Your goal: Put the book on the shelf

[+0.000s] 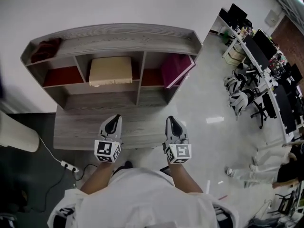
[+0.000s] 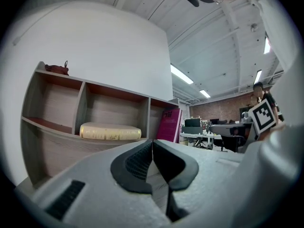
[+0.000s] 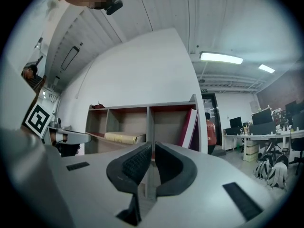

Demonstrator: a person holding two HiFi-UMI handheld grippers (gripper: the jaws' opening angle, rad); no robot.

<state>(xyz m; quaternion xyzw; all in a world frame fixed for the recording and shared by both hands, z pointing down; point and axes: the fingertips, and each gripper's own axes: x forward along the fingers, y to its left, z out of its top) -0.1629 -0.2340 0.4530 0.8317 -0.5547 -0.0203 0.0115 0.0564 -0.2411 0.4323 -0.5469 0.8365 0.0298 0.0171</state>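
Note:
A cream book (image 1: 110, 70) lies flat in the middle compartment of the wooden shelf (image 1: 114, 37); it also shows in the left gripper view (image 2: 110, 131) and the right gripper view (image 3: 121, 137). A magenta book (image 1: 176, 69) leans in the right compartment (image 2: 168, 125) (image 3: 188, 127). My left gripper (image 1: 113, 122) and right gripper (image 1: 172, 123) hover side by side over the front of the wooden table (image 1: 80, 127), well short of the shelf. The left gripper's (image 2: 152, 144) tips touch, with nothing held. The right gripper's (image 3: 153, 146) jaws stand almost together, also empty.
A dark red object (image 1: 46, 49) sits on the shelf top at the left. A white cylinder (image 1: 16, 132) and a power strip (image 1: 69, 166) lie left of the table. Office desks (image 1: 266, 56), chairs (image 1: 237, 91) and a person (image 1: 280, 170) fill the right side.

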